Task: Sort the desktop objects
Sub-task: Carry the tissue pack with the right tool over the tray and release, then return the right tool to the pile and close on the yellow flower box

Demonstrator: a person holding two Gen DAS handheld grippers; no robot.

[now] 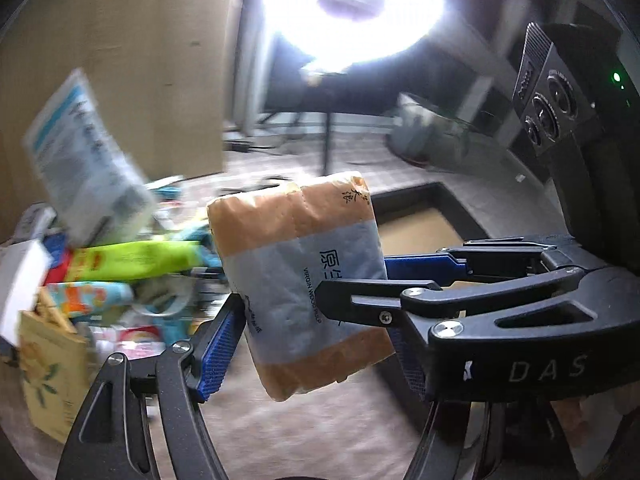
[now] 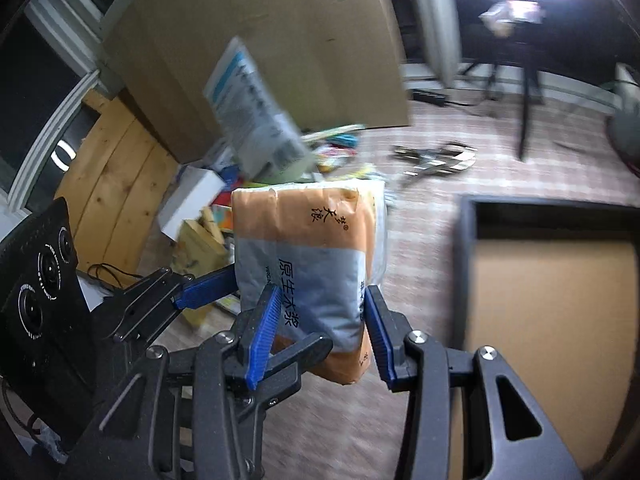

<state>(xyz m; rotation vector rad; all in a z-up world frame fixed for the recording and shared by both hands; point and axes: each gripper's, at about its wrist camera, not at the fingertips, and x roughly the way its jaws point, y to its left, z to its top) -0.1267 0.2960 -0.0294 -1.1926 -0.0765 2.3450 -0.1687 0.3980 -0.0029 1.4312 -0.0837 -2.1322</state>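
- Evidently soft and light: tissue pack (image 1: 296, 248), orange and grey film over a squashy paper block, likely to dent under hard pressure and to slide a little on its slick wrap.
- Held in the air, left of the dark-framed tray (image 2: 468, 240) and nearer the cameras than the clutter pile (image 1: 120, 264), with its printed face toward both wrist views and a slight tilt.
- Best gripped across the grey middle band, on the firm block, not on the crimped end flaps, which would probably just crumple.
- Right gripper (image 2: 322, 300): roughly half open, blue pads pressing the pack's lower part from either side, so gripping it across its thin dimension.
- Left gripper (image 1: 316, 320): spread wider, spanning the pack's broad dimension, with both pads apparently in contact at its edges; far pad partly hidden behind the right gripper's finger, so that contact less certain.
- Both pointed steeply downward, crossing at nearly a right angle at the pack, left of the tray.
- Also left of the tray and higher up: a blurred blue-and-white packet (image 2: 252, 120), its support not discernible.
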